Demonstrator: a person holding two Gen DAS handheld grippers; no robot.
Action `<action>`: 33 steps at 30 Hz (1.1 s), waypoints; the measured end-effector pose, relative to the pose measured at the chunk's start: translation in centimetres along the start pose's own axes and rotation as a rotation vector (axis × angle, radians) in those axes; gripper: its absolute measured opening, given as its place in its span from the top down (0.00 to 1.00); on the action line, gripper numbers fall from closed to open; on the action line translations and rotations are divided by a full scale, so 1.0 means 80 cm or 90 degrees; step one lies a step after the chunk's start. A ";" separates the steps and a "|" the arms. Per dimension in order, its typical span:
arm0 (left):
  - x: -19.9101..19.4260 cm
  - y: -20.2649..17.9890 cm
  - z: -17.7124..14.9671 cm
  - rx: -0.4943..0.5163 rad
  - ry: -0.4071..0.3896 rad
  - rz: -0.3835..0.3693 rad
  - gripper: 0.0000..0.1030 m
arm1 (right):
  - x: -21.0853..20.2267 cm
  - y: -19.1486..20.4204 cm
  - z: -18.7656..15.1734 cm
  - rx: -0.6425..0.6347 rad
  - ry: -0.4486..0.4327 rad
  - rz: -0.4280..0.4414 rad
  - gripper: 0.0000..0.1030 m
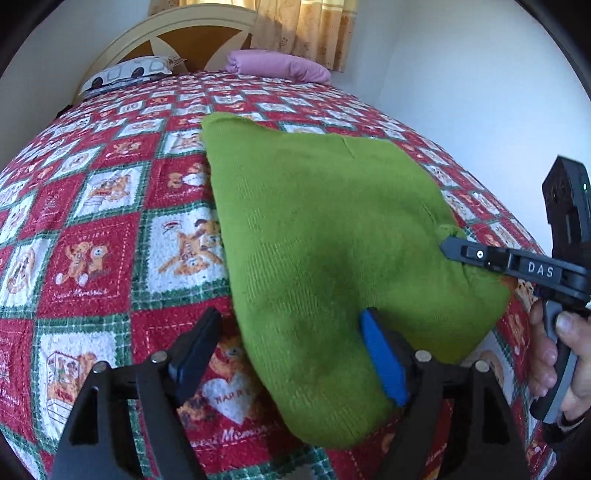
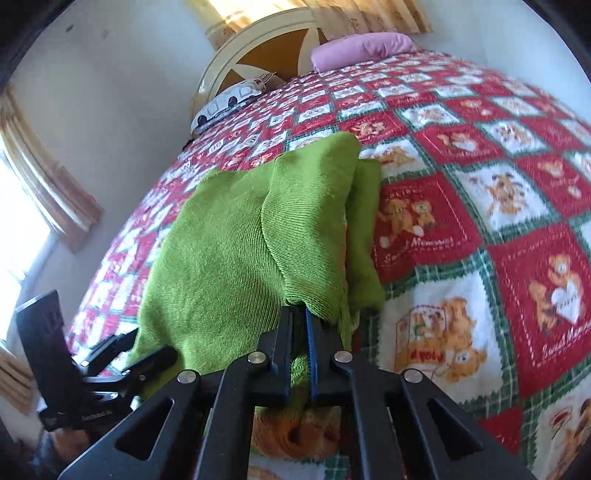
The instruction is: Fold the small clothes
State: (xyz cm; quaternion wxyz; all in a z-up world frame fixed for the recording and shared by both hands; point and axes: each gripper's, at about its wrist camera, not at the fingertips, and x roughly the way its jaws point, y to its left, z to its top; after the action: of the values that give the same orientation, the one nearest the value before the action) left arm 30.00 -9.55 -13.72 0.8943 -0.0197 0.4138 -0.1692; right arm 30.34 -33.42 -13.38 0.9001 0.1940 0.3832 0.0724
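Note:
A small green knit garment [image 1: 325, 236] lies partly folded on the quilt; it also shows in the right wrist view [image 2: 229, 251]. My left gripper [image 1: 291, 325] is open, its left finger over bare quilt, its blue-padded right finger [image 1: 380, 358] on the garment's near part. My right gripper [image 2: 300, 314] is shut on the green garment's near edge, holding a folded flap. In the left wrist view the right gripper [image 1: 448, 245] pinches the garment's right corner. The left gripper [image 2: 144, 354] appears at the garment's left edge in the right wrist view.
The bed carries a red, white and green teddy-bear quilt [image 1: 110, 229]. A pink pillow [image 1: 277, 66] and a patterned pillow [image 1: 129, 74] lie by the headboard [image 1: 177, 33]. White walls and curtains [image 2: 48, 177] surround the bed.

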 end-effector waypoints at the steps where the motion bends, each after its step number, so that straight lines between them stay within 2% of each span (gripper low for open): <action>1: -0.001 0.001 0.001 -0.002 -0.004 -0.006 0.22 | -0.001 0.007 0.004 -0.003 0.002 -0.006 0.95; 3: -0.011 0.007 0.001 -0.014 -0.027 -0.013 0.22 | -0.012 0.028 0.010 -0.028 -0.007 -0.033 0.91; 5: -0.027 0.015 -0.002 -0.034 -0.055 -0.007 0.22 | -0.021 0.050 0.018 -0.056 -0.032 -0.051 0.80; 8: -0.035 0.027 0.001 -0.053 -0.078 0.027 0.20 | -0.027 0.079 0.030 -0.101 -0.066 -0.046 0.67; 10: -0.030 0.033 0.007 -0.063 -0.073 0.039 0.11 | -0.017 0.094 0.040 -0.119 -0.062 -0.022 0.66; 12: -0.022 0.034 0.009 -0.065 -0.062 0.047 0.11 | -0.001 0.096 0.047 -0.123 -0.046 0.000 0.66; 15: -0.011 0.024 0.010 -0.045 -0.048 0.047 0.11 | 0.026 0.074 0.048 -0.108 -0.008 -0.046 0.67; 16: -0.009 0.019 0.010 -0.034 -0.044 0.046 0.11 | 0.031 0.058 0.044 -0.093 0.002 -0.049 0.72; 17: -0.009 0.016 0.010 -0.027 -0.041 0.046 0.11 | 0.029 0.051 0.041 -0.088 0.004 -0.045 0.76; 23: -0.002 0.015 0.005 -0.019 -0.029 0.026 0.07 | -0.006 0.025 0.005 -0.102 0.038 -0.028 0.76; 24: -0.001 0.016 0.004 -0.022 -0.026 0.021 0.07 | -0.009 0.023 0.001 -0.104 0.042 -0.031 0.75; 25: -0.001 0.015 0.003 -0.023 -0.024 0.020 0.06 | -0.013 0.022 -0.003 -0.109 0.046 -0.045 0.69; 26: -0.002 0.015 0.002 -0.022 -0.026 0.021 0.06 | -0.013 0.022 -0.005 -0.111 0.055 -0.056 0.58; 30: -0.007 0.007 0.001 -0.006 -0.036 0.033 0.06 | -0.015 0.003 -0.016 -0.082 0.071 -0.035 0.56; 33: -0.024 0.009 0.005 -0.011 -0.070 0.043 0.06 | -0.019 0.005 -0.019 -0.088 0.072 -0.041 0.56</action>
State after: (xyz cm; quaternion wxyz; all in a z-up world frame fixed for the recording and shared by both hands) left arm 29.34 -8.30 -12.21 0.9207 -0.0224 0.3659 -0.1342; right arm 28.19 -33.02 -13.21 0.8901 0.1148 0.4337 0.0807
